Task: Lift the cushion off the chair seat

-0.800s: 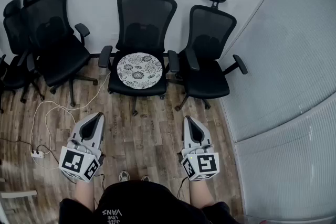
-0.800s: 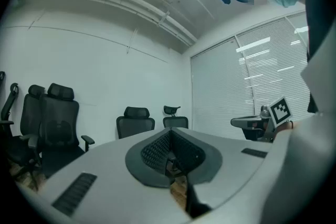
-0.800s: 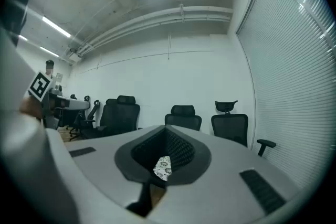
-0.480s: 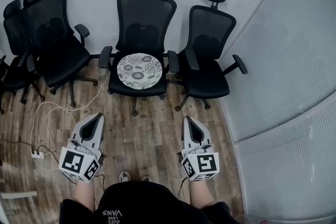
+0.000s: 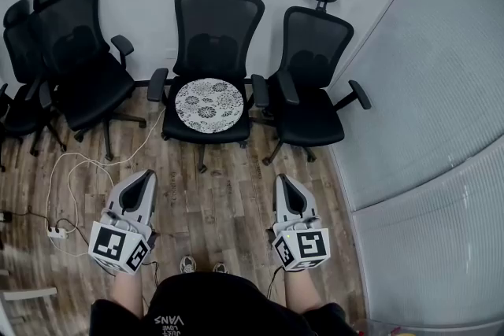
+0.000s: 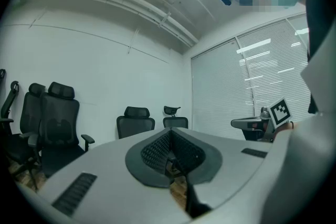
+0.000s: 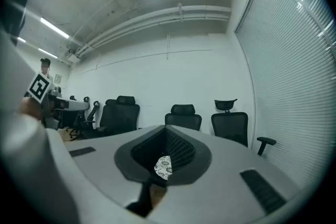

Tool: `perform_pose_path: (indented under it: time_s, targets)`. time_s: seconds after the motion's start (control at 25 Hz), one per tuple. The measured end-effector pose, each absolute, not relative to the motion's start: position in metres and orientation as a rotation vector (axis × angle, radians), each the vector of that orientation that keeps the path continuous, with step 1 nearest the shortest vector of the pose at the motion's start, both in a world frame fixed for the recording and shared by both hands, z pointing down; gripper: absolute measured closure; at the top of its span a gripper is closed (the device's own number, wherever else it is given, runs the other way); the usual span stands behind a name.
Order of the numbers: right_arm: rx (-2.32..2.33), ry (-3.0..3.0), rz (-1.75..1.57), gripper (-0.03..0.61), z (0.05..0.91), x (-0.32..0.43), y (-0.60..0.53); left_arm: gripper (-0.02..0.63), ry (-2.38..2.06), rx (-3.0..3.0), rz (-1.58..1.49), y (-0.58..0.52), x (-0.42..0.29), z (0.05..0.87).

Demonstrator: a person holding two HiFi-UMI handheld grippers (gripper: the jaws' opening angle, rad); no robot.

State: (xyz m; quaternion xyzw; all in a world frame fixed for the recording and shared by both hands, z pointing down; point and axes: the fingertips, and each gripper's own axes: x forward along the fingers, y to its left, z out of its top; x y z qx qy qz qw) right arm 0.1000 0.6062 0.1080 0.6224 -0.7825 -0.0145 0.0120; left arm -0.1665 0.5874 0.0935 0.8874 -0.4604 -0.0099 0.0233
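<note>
Grey left gripper [image 5: 145, 175] and right gripper [image 5: 282, 179] are shut, empty. Far from me, a round flowery cushion [image 5: 208, 105] lies on a black mesh chair [image 5: 219, 27].

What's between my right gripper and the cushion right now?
In the head view, only bare wood floor and the front edge of the chair seat lie between the right gripper and the cushion.

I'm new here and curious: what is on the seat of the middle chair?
A round, pale cushion with a dark flowery pattern lies flat on the middle chair's seat. Only the seat's black rim shows around it; the rest of the seat is covered.
</note>
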Motion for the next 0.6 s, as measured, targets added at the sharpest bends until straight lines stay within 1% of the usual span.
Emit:
perform_pose_path:
  time_s: [0.6]
  targets:
    - [2.010, -2.395, -0.030, 0.561, 0.112, 0.069, 0.602, 0.601, -1.331, 2.780, -0.011, 0.569, -0.194, 0.102]
